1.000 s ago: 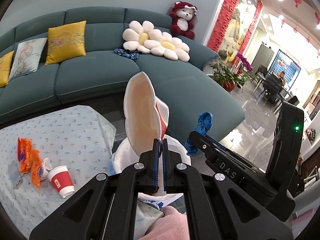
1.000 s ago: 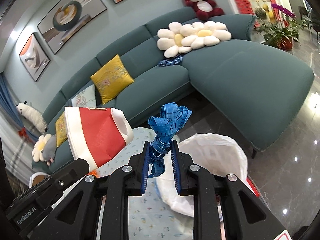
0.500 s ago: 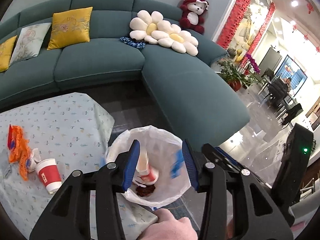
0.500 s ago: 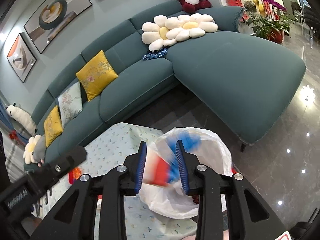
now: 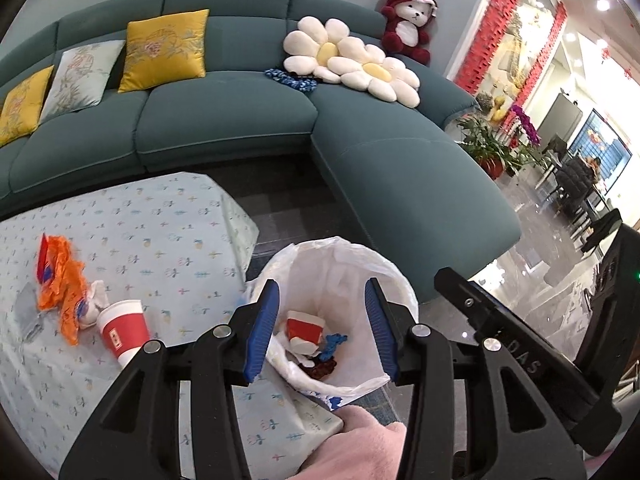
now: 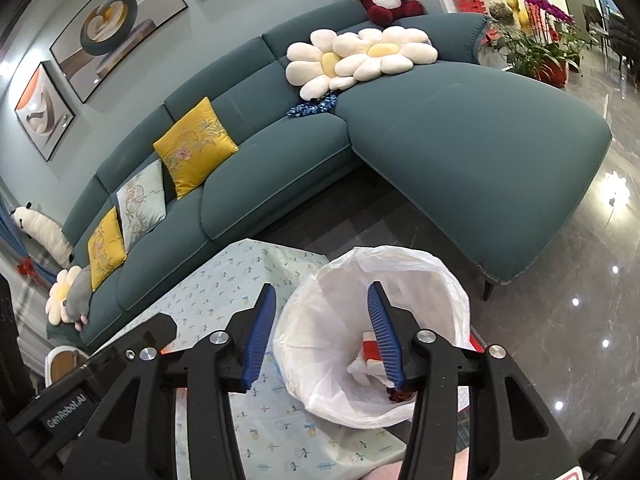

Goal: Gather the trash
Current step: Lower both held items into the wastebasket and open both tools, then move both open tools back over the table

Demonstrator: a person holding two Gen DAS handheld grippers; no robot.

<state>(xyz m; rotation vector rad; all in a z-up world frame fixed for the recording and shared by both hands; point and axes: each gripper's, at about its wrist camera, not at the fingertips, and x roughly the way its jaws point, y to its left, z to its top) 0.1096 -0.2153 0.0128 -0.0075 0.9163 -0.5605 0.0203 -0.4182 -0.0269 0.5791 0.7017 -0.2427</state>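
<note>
Both tools over the bin, nothing gripped.

Left tool (image 5: pixel 320 328): jaws spread wide, empty, hovering above the mouth of the white-lined trash bin (image 5: pixel 396 276). Right tool (image 6: pixel 322 330): same, wide and empty, above the same bin (image 6: pixel 452 272) from the other side.

Bin sits just beside the desk (image 5: pixel 168 224) corner, liner bag folded over the rim. Contents per left view:
- crushed red-and-white paper cup (image 5: pixel 304 330), lying on its side near the bottom
- blue crumpled strip (image 5: pixel 332 344) touching the cup on its right
- dark reddish-brown scraps (image 5: pixel 322 369) just below those, can't tell what they are

Right view shows only part of the crushed cup (image 6: pixel 370 354); the rest sits behind the tool's finger.

On the desk, patterned light-blue cloth:
- upright red paper cup (image 5: pixel 123 326), white rim, near the left tool
- orange wrapper (image 5: pixel 60 276), crumpled, just left of the cup
- white crumpled paper (image 5: pixel 95 300) between wrapper and cup, touching the wrapper

Bare hand (image 5: pixel 360 444) visible at the bottom of left view, under the tool, near the bin's lower rim.

Teal sofa (image 6: pixel 460 136) behind everything, well apart from the bin.
</note>
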